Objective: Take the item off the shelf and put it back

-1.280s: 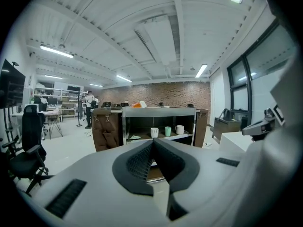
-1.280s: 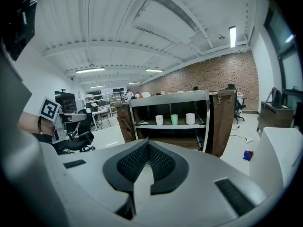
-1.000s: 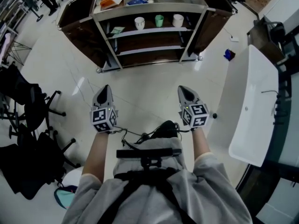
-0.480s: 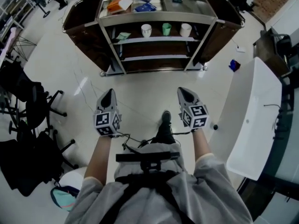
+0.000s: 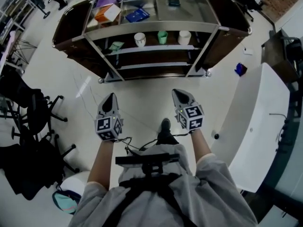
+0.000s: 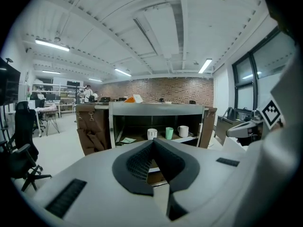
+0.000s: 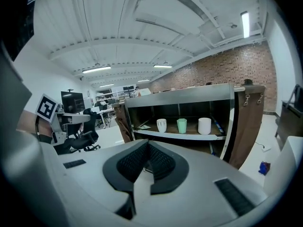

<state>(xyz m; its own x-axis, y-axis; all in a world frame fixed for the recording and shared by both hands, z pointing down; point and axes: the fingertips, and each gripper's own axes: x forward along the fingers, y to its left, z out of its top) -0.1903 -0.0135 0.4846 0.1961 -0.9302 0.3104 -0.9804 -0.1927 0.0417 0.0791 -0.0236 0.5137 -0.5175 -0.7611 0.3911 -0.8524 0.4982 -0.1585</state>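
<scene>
— Pale glossy floor (image 5: 142,91) all round, with the open shelf unit (image 5: 156,26) at 12 o'clock. How are the hands carried?
— Both forearms reach straight ahead, side by side. The left gripper (image 5: 109,95) sits at 9 o'clock of the right gripper (image 5: 179,92). Both noses tip a little down toward the unit and are well short of it.
— Jaws?
— Pressed together tip to tip on each, with nothing between them. Each gripper view shows that plainly.
— And the things to be taken?
— On the shelf just under the top deck stand a white cup (image 5: 139,39), a green cup (image 5: 162,37) at its 3 o'clock, then a white mug (image 5: 184,37). All are upright, apart from one another and untouched.
— Changed since a second ago?
— The unit has drawn nearer and fills more of the head view, and more of its top deck shows. The grippers kept their side-by-side carriage.
— What does one camera give that another lacks?
— Only the head view looks down on the top deck, where a blue packet (image 5: 134,14) lies. The left gripper view catches the right gripper's marker cube (image 6: 271,112) at 3 o'clock, and the right gripper view catches the left gripper's at 9 o'clock
</scene>
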